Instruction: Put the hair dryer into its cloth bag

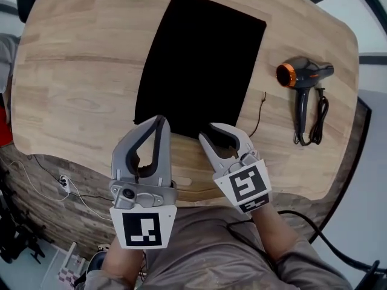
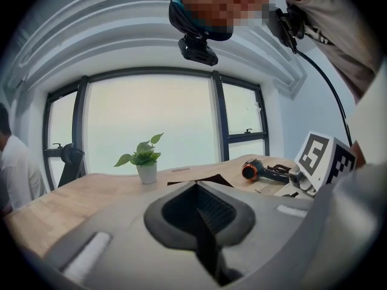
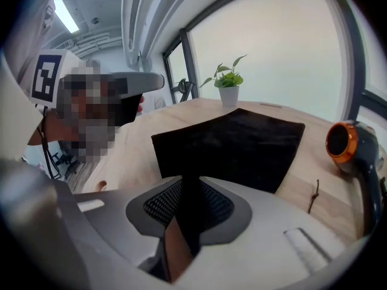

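Black bag [image 1: 199, 62] is lying flat and empty-looking on the wooden worktop [image 1: 78, 71], and I'm placing everything else off the bag. The dryer [image 1: 302, 77] is sitting off to the bag's right, well apart from it. Its orange-ringed nozzle is pointing back toward the bag and its handle is running toward the near edge of the worktop. Its cord [image 1: 317, 116] is lying bunched beside the handle, on the side away from the bag. A thin drawstring [image 1: 260, 110] is trailing just beside the bag's right edge.

Both tools are hanging at the bag's near edge. The left tool [image 1: 156, 123] is sitting over the near left corner with its jaws pressed together and gripping nothing. The right tool [image 1: 213, 133] is sitting further right along that edge, jaws standing partly apart and holding nothing. Can't tell if either is touching the cloth. A small potted plant [image 2: 144, 159] is standing beyond the bag's far edge.
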